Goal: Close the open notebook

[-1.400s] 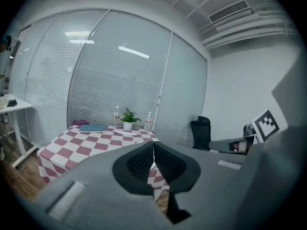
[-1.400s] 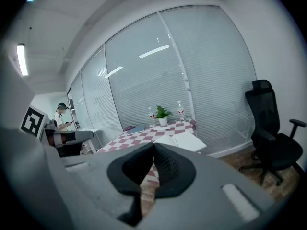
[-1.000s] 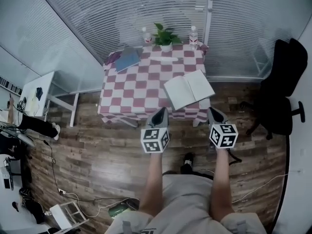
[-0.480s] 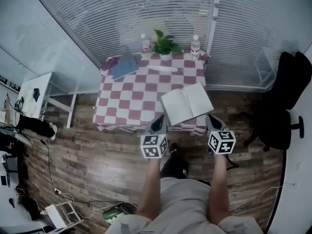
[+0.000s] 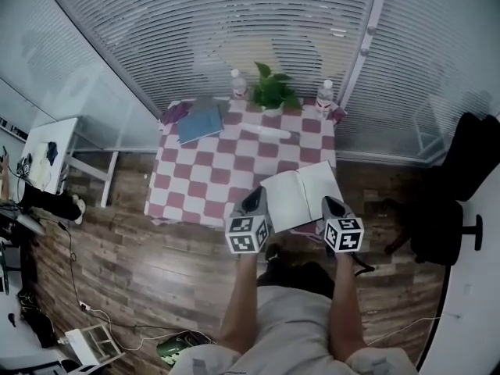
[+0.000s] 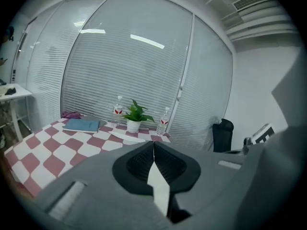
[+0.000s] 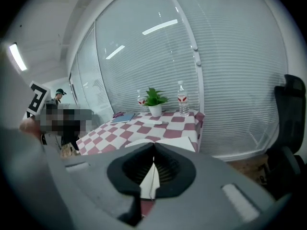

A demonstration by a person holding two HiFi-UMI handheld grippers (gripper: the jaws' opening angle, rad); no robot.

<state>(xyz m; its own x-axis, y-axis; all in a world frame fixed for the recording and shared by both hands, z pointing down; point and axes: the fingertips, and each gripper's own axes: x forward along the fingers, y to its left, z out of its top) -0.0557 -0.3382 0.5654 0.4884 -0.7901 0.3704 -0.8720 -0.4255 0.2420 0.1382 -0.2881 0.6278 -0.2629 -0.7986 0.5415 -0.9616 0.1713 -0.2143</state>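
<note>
The open notebook (image 5: 301, 198) lies with blank white pages up at the near right corner of the red-and-white checkered table (image 5: 211, 174). In the head view my left gripper (image 5: 254, 199) is shut and empty, its tip just left of the notebook's near left corner. My right gripper (image 5: 331, 205) is also shut and empty, over the notebook's near right edge. The left gripper view looks across the table past the shut jaws of the left gripper (image 6: 153, 143). In the right gripper view the notebook (image 7: 180, 143) lies just beyond the right gripper (image 7: 154, 146).
At the table's far side stand a potted plant (image 5: 273, 92) and two water bottles (image 5: 237, 84) (image 5: 326, 98), with a blue book (image 5: 201, 123) and a purple cloth (image 5: 173, 114). A black office chair (image 5: 457, 186) is at the right, a white side table (image 5: 47, 155) at the left.
Both grippers have travelled forward from over the floor to the table's near edge, either side of the notebook. Their jaws have stayed shut.
</note>
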